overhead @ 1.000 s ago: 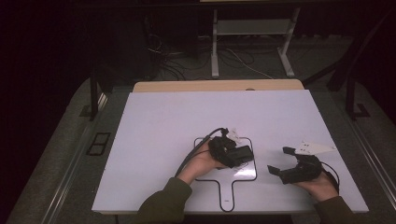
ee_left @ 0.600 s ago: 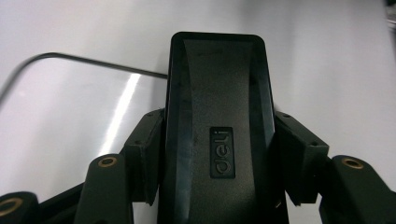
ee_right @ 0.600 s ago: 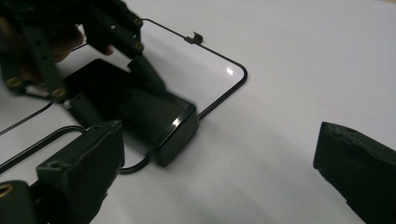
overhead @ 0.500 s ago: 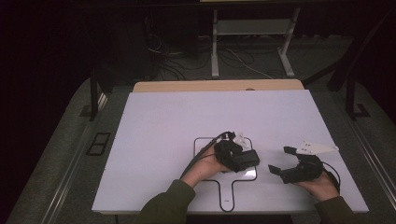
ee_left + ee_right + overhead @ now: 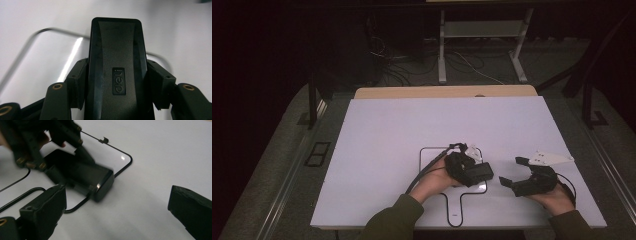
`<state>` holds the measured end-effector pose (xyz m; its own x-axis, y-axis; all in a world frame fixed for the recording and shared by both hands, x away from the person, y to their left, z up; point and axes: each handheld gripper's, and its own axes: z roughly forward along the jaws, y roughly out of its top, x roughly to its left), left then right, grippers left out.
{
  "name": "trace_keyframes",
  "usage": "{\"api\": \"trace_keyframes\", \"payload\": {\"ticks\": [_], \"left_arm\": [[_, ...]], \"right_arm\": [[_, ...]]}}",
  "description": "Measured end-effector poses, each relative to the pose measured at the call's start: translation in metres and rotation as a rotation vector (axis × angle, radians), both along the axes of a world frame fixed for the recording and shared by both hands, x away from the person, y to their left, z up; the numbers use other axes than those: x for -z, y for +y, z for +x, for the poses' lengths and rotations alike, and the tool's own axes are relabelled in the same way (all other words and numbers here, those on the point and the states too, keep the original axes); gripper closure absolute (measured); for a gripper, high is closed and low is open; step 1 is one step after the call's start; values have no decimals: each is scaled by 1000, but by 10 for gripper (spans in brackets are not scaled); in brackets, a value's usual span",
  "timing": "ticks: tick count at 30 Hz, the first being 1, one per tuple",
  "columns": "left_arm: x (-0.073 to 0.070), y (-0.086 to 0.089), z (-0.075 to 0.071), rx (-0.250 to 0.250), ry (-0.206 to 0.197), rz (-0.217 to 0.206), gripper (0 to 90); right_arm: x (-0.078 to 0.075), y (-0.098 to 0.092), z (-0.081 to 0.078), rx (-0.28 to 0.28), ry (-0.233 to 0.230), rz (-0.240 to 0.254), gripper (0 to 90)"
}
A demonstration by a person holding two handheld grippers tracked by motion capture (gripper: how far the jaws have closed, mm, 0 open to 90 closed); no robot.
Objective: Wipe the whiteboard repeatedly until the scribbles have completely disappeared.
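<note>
I see the stapler (image 5: 476,173) in the left claw (image 5: 484,172), over the outlined mark (image 5: 432,150) on the surface (image 5: 412,130); right claw (image 5: 512,172) just right of it.

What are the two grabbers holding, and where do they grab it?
The left gripper holds a black stapler, its fingers pinching the stapler's two long sides, partway along its body. The right gripper is open and holds nothing.

white tabletop (image 5: 412,140) with black paddle-shaped outline (image 5: 453,210), wooden edge (image 5: 412,92) behind, cables (image 5: 462,62) on floor, metal stand (image 5: 482,30)
</note>
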<state>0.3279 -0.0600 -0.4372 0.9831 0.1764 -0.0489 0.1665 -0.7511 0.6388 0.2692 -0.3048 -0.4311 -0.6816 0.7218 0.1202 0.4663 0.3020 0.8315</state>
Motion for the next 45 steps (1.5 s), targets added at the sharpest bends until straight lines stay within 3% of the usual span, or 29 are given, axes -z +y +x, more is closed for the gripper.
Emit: {"api": "trace_keyframes", "payload": {"ticks": [2,5,10,13,15,18,21,28,34,40,43,45], "left_arm": [[0,-4,-8,20,5,1,393],[-1,-4,-7,38,0,13,393],[0,10,18,-56,-17,1,393],[1,24,31,-133,-7,-17,393],[1,32,38,-158,-3,-21,393],[1,28,35,-140,-1,-20,393],[0,14,22,-64,-5,-5,393],[1,-9,-5,22,-7,-4,393],[2,-1,13,-35,-11,-20,393],[4,21,39,-156,-10,-49,393],[4,17,36,-147,-12,-51,393],[4,10,30,-105,-4,-46,393]], "right_arm": [[0,0,0,1,-2,2,10],[0,-1,0,2,-2,3,10],[-1,-1,0,1,-4,3,10],[0,-1,0,2,-5,5,10],[0,-1,0,1,-4,5,10],[0,0,0,0,0,1,10],[0,0,0,-2,-2,1,10],[-1,0,0,-1,-4,5,10],[-1,-1,0,0,-6,6,10],[-1,-1,0,1,-7,7,10],[-1,0,0,-2,-6,4,10],[-1,0,0,-2,-5,5,10]]}}
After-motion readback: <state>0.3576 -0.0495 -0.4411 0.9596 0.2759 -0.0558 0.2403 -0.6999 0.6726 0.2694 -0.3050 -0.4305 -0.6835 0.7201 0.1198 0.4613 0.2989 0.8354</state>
